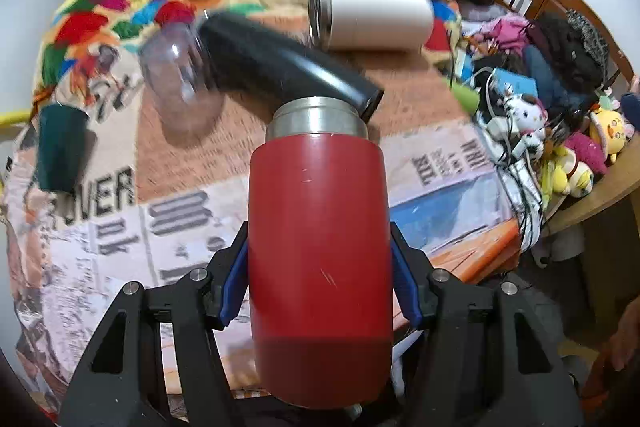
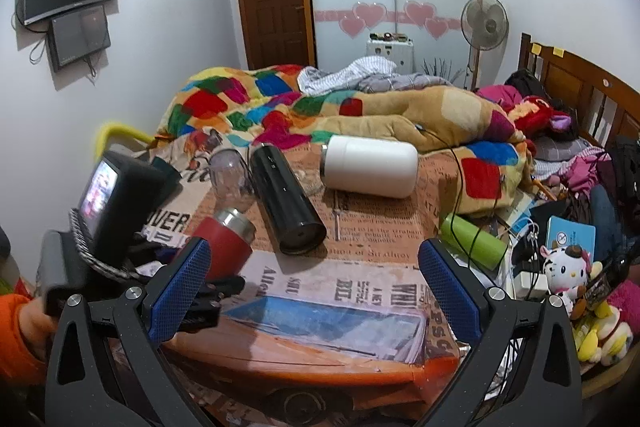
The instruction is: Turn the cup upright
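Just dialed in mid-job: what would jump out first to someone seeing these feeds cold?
The red cup fills the left wrist view, clamped between the left gripper's blue pads, steel mouth pointing away from the camera. Behind it on the newspaper-print table lie a black flask and a white flask, both on their sides. The right gripper hangs open and empty over the table's near edge.

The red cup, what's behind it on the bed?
Behind the red cup, a black bottle lies on its side, a white one farther back. The red cup covers the black bottle's near end.
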A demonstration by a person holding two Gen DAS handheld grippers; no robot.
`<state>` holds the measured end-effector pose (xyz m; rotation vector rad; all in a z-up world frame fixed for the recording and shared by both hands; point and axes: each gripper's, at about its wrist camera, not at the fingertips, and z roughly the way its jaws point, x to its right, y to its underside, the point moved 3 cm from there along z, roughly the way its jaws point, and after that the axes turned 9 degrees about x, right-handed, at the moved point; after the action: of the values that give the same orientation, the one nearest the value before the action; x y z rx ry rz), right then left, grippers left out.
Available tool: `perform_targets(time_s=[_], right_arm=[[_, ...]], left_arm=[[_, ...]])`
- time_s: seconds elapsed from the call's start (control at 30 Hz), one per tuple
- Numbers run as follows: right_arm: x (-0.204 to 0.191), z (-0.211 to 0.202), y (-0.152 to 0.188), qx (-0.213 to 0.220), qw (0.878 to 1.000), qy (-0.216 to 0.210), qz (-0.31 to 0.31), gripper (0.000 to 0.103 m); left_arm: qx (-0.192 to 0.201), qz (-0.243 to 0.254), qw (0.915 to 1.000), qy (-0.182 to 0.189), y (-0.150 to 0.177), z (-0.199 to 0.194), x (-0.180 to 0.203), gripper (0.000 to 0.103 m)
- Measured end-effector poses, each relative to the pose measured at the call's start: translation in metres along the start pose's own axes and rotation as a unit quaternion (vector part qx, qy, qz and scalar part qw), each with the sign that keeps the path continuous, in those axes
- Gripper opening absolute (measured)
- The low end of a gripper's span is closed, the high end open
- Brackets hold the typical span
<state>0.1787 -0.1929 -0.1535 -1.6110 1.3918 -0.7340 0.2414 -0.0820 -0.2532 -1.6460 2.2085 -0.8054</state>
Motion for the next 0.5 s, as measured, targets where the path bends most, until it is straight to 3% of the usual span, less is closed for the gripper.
perform_targets(time_s=[0.23, 0.5], right_arm=[[0.007, 0.012, 0.012, -0.027, 1.0, 0.003, 0.01, 0.103], [0.006, 0.02, 0.018, -0.045, 0.999, 0.002, 0.011, 0.103]], left_arm=[[-0.028, 0.004, 0.9995, -0.011, 0.012, 0.035, -0.001, 0.061], [-0.026, 0.008, 0.9996, -0.004, 0.013, 0.037, 0.0, 0.061]])
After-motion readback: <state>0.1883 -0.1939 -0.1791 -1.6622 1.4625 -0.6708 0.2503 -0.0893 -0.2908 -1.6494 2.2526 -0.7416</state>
